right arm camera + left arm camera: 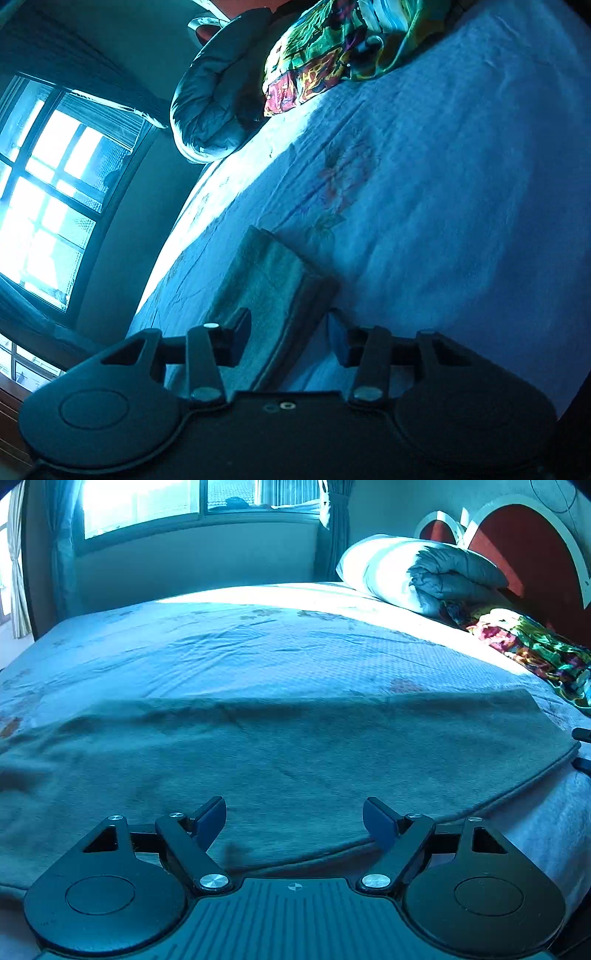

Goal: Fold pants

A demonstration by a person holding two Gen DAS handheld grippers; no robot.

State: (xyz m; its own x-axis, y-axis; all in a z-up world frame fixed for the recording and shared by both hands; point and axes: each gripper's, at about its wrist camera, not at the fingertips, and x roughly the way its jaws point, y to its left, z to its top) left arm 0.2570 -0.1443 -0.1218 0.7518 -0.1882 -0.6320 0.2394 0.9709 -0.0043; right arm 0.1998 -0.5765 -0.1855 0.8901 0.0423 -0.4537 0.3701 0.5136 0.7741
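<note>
Grey-green pants (pixel 288 749) lie flat across the bed, spread from left to right in the left wrist view. My left gripper (pixel 294 819) is open just above the near hem, holding nothing. In the right wrist view the pants' end (pixel 273 291) shows as a folded strip with a hemmed edge. My right gripper (pixel 290 338) is open with its fingers on either side of that edge, not closed on it. Its tips also show at the right edge of the left wrist view (pixel 583 749).
The bed (pixel 258 653) has a pale flowered sheet. A white pillow (pixel 384 568), a grey folded quilt (pixel 454 576) and a bright multicoloured cloth (pixel 532 646) lie by the red headboard. A window (pixel 147 506) with curtains is behind the bed.
</note>
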